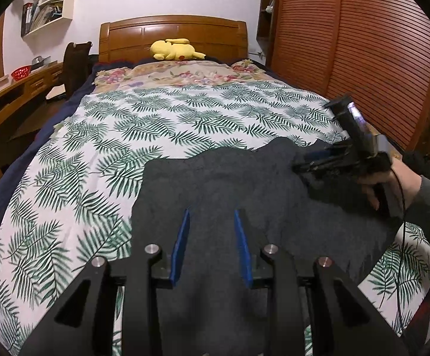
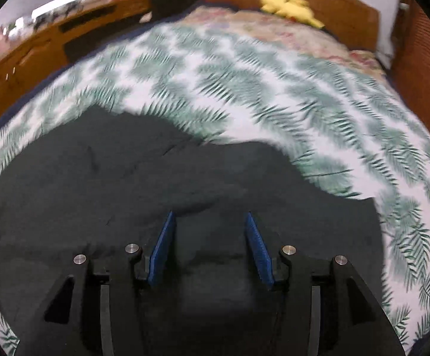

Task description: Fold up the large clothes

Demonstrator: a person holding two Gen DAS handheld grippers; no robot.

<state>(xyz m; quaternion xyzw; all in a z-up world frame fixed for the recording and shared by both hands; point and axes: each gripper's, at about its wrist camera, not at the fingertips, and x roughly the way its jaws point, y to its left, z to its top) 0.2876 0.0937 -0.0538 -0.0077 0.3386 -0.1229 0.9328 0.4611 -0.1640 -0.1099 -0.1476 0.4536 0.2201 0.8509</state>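
A large dark grey garment [image 1: 220, 184] lies spread on the near part of the bed, over the palm-leaf cover. It also fills the lower half of the right wrist view [image 2: 125, 184]. My left gripper [image 1: 212, 212] hovers over the garment's near part, jaws open with nothing between the blue pads. My right gripper [image 2: 210, 216] is open and empty just above the garment. It also shows in the left wrist view [image 1: 299, 167] at the garment's far right edge, held by a hand.
The bed's leaf-print cover [image 1: 185, 118] stretches back to a floral blanket [image 1: 179, 72] and a yellow plush toy [image 1: 174, 49] by the wooden headboard [image 1: 173, 31]. A slatted wooden wardrobe [image 1: 363, 59] stands right. A wooden desk [image 1: 13, 95] and chair stand left.
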